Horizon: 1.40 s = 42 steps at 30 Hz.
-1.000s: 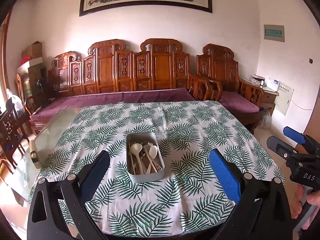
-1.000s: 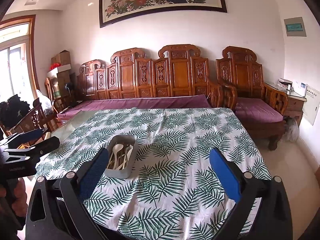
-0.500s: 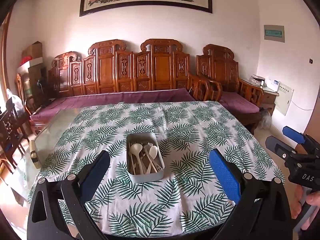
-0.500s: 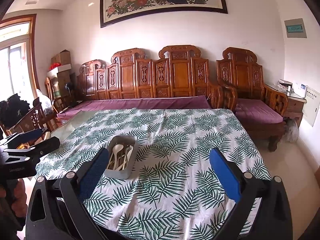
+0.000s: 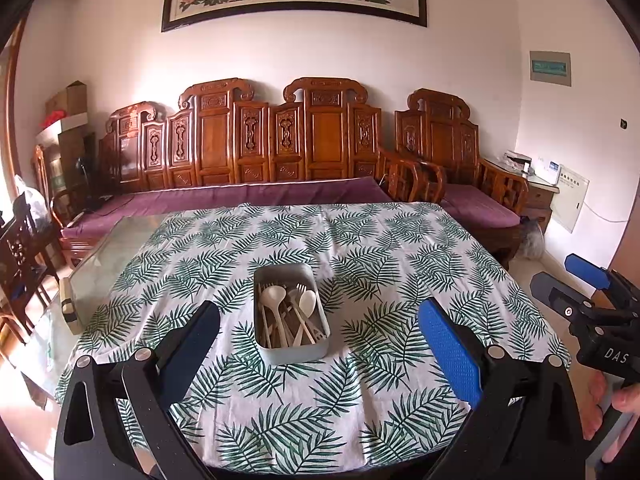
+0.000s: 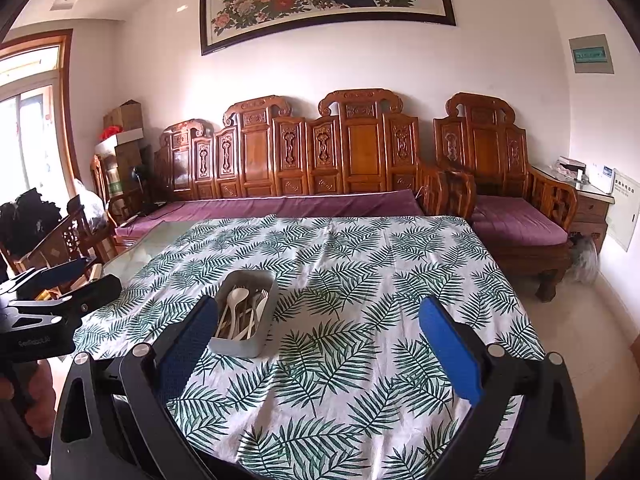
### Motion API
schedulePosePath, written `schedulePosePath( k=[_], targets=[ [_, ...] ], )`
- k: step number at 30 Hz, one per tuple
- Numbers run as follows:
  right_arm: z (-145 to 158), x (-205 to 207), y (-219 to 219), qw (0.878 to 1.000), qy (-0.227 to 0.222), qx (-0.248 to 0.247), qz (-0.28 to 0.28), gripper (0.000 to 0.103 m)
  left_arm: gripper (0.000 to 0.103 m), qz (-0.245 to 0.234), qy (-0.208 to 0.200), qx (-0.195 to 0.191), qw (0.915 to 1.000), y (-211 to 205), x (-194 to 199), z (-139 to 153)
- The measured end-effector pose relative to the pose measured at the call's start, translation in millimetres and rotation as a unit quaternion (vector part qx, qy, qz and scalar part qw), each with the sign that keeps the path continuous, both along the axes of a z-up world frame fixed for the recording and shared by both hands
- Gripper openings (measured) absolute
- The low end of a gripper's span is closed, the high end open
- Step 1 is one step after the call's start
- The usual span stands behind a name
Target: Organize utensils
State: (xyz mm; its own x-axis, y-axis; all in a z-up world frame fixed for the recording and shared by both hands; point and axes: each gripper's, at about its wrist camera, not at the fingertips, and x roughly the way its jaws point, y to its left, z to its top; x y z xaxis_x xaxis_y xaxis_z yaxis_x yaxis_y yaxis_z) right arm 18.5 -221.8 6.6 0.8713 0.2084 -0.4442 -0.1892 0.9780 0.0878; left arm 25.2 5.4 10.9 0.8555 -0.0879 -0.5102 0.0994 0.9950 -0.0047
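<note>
A grey rectangular box (image 5: 291, 354) stands on the leaf-print tablecloth (image 5: 380, 256). It holds several cream spoons (image 5: 273, 294), forks and sticks. My left gripper (image 5: 318, 320) is open and empty, held back from the table's near edge with the box straight ahead between its fingers. My right gripper (image 6: 316, 320) is open and empty, to the right of the box (image 6: 244, 347), which shows beside its left finger. Each gripper shows from the side in the other's view: the right one (image 5: 588, 280) and the left one (image 6: 56, 280).
The cloth covers most of a glass-topped table; bare glass (image 5: 100, 260) shows at the far left. A carved wooden bench with a purple cushion (image 5: 240, 196) runs behind the table. An armchair (image 6: 516, 220) stands at the far right. Dark chairs (image 5: 20, 248) stand at the left.
</note>
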Motion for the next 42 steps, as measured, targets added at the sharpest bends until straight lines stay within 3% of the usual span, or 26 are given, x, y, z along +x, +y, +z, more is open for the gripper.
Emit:
schedulePosePath(
  k=[42],
  targets=[
    [-1.3,-0.4,6.2,1.000,0.000,0.002,0.002,0.101,0.096,0.002,-0.004,-0.001,1.0000,-3.6,-3.5,-0.1]
  ],
)
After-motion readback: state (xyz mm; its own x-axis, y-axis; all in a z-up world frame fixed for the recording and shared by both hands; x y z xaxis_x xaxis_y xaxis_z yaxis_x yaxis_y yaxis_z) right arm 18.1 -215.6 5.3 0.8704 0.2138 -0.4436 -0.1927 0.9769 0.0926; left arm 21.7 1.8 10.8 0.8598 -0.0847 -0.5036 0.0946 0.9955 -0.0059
